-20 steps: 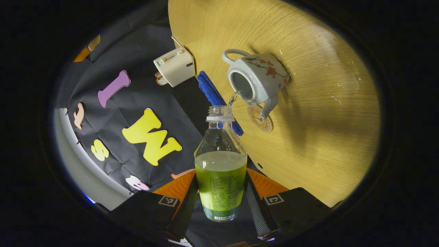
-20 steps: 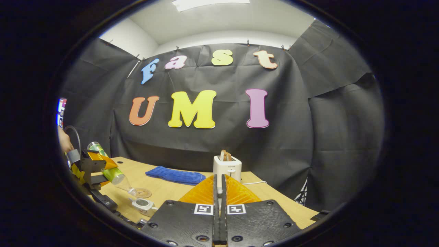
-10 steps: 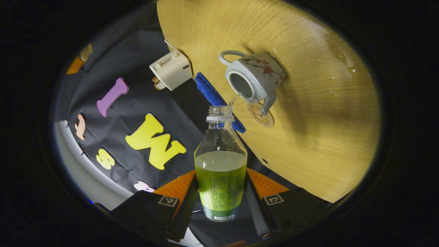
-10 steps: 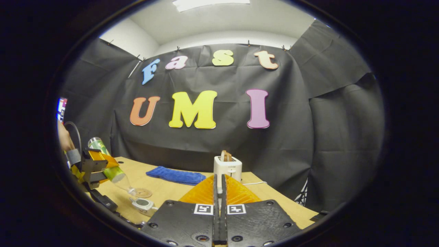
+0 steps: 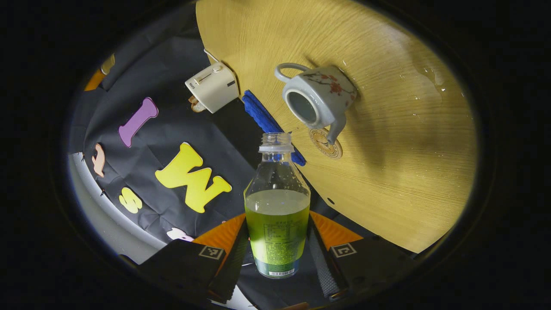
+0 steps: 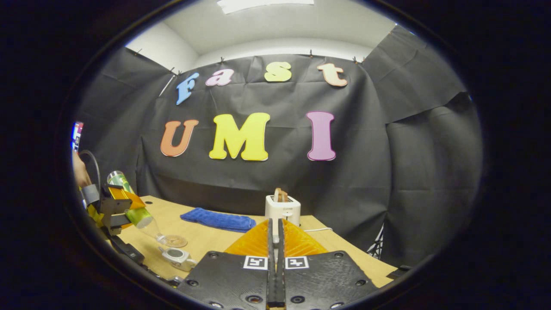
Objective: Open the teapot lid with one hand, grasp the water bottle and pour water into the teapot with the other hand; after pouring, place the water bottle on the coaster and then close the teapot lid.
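the left tongs (image 5: 277,258) held the water bottle (image 5: 277,206) by its lower body, a finger pressed on each side, with the open neck tipped down toward the tabletop (image 5: 387,142). the teapot (image 5: 317,100) stood on that tabletop with its lid off and its dark mouth bare, and the bottle's neck was near that mouth but off to one side of it. no stream could be made out between neck and pot, so the pour looked finished or paused. the round coaster (image 5: 326,143) lay just beside the pot, under its spout. a blue cloth (image 5: 267,120) and a white toaster (image 5: 212,86) sat further back.

in the right gripper view the right tongs (image 6: 274,275) were pressed together; whether the lid sat between them could not be told, as nothing showed past the fingers. the bottle (image 6: 133,211) was seen there slanting down over the teapot (image 6: 176,256).

droplets already lay on the wood, so the next step would go best done slowly: bring the bottle upright first so the neck stops dripping, keep the grip firm on the slick plastic, then carry it over the coaster and lower it flat before letting go. the spout stood close to the coaster, so the bottle's base could knock it if it came in low.
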